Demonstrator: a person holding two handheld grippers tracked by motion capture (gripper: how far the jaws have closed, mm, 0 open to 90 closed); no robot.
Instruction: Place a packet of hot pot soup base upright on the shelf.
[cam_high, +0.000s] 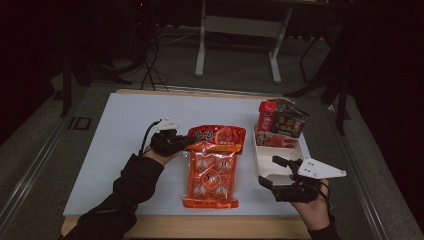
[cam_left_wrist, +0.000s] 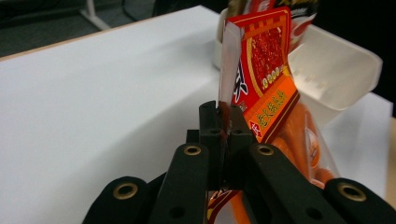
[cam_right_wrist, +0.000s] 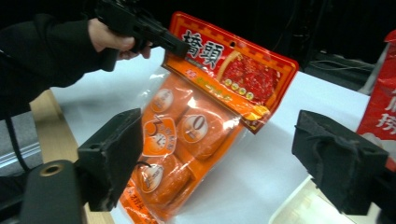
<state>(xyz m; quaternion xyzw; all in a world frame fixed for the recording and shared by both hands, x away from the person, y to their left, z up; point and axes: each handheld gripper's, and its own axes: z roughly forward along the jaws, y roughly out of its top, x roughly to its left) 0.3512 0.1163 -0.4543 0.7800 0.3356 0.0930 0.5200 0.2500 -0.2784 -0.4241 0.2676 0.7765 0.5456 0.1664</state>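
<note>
Presently, 1 orange snack bag (cam_high: 212, 167), left of the white bin (cam_high: 278, 165), pinched at its header by the left gripper (cam_high: 186, 143); right gripper (cam_high: 271, 171) spread wide at the bin's near end; likely next: carrying the bag binward.

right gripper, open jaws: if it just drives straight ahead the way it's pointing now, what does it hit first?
Probably the orange snack bag. In the right gripper view it lies dead ahead between the open jaws of the right gripper, its top edge pinched by the left gripper. Depth is unclear; the white table beneath might come first.
</note>
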